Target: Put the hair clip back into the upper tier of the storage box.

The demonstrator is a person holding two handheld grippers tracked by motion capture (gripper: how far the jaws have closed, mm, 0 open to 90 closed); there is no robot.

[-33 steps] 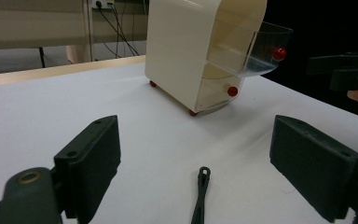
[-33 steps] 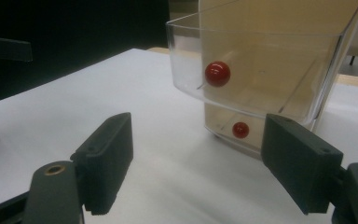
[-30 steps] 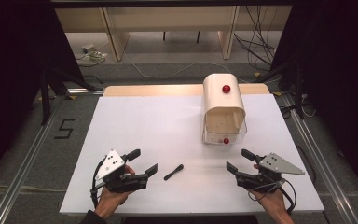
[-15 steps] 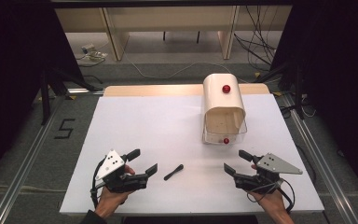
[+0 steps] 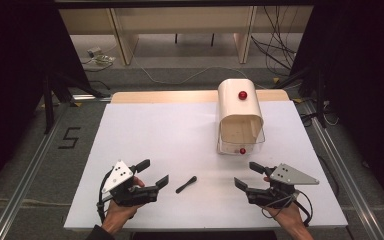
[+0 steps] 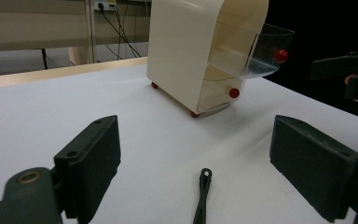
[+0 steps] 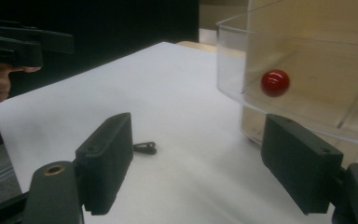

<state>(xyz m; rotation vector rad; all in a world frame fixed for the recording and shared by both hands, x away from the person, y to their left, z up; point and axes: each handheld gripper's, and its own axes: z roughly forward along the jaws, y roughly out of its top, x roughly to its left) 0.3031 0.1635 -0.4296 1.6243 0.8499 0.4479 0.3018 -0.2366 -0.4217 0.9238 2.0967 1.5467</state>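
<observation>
With both the left gripper (image 5: 151, 174) and right gripper (image 5: 247, 176) spread apart and empty, the thin black pin (image 5: 186, 184) lying flat on the white worktop (image 5: 170, 130) between them may skid or roll away if either closes off-centre.

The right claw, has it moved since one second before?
Yes, a little. In the high view the right claw has shifted left, away from the table's right edge and toward the small black tool.
</observation>
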